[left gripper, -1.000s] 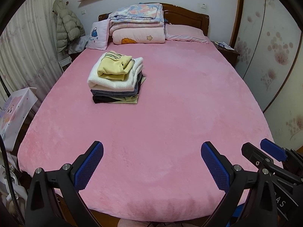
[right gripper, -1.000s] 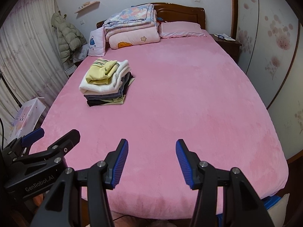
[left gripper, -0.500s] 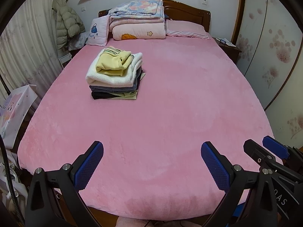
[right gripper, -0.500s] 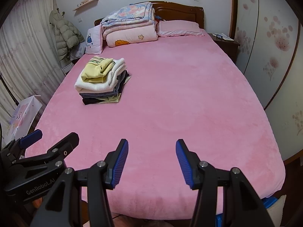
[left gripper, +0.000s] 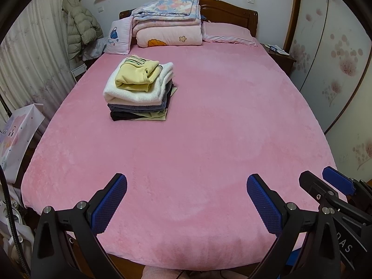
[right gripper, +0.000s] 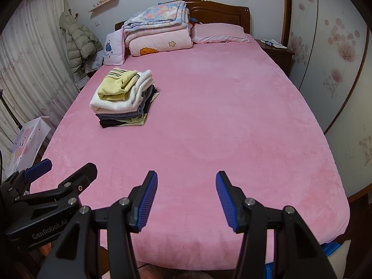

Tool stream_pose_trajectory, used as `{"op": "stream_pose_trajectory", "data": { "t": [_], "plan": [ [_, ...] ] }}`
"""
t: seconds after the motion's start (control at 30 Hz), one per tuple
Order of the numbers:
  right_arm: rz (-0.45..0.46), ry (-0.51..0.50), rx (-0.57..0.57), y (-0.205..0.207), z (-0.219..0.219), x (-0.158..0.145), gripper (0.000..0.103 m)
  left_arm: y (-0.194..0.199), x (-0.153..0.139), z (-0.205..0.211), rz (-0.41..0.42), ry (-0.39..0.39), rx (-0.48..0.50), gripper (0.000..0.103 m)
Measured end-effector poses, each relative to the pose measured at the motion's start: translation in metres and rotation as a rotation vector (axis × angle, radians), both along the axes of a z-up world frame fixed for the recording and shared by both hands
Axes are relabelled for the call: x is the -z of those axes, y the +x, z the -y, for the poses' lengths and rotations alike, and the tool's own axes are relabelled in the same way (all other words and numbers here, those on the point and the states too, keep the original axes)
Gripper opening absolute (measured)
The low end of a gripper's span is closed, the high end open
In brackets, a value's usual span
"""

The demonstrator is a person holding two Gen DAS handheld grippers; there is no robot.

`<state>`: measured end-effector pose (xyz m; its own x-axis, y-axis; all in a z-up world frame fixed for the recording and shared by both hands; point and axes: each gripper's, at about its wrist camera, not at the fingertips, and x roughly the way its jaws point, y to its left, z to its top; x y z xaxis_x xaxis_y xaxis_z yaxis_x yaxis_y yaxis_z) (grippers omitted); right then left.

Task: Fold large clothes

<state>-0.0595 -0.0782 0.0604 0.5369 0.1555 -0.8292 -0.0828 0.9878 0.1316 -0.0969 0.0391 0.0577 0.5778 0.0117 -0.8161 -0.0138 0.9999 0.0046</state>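
A stack of folded clothes [left gripper: 139, 90] lies on the left half of the pink bed [left gripper: 209, 139], with a yellow garment on top, a white one under it and dark ones below; it also shows in the right wrist view [right gripper: 123, 97]. My left gripper [left gripper: 186, 200] is open and empty over the bed's foot edge. My right gripper [right gripper: 184, 197] is open and empty beside it, to the right. Both are far from the stack. No unfolded garment is in view.
Folded quilts [left gripper: 167, 23] and pillows [left gripper: 226, 33] lie by the wooden headboard. A puffy coat [left gripper: 80, 30] hangs at the left by the curtain. A nightstand [left gripper: 279, 55] stands at the right. A paper bag [left gripper: 16, 137] stands left of the bed.
Both grippers have drawn back slightly and tilted, so the bed and stack shifted a little in view. Both grippers stayed open and empty.
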Motion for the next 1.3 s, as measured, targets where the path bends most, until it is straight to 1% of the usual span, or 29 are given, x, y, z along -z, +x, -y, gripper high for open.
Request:
{"op": "stream_pose_trajectory", "data": {
  "t": [0.7,1.3],
  "plan": [
    [-0.012,0.001,0.007,0.006,0.017,0.009,0.052,0.015,0.005,-0.005,-0.026,-0.012,0.024,0.102],
    [-0.013,0.001,0.004,0.008,0.018,0.007,0.052,0.019,0.005,-0.005,-0.032,-0.015,0.026,0.102]
  ]
}}
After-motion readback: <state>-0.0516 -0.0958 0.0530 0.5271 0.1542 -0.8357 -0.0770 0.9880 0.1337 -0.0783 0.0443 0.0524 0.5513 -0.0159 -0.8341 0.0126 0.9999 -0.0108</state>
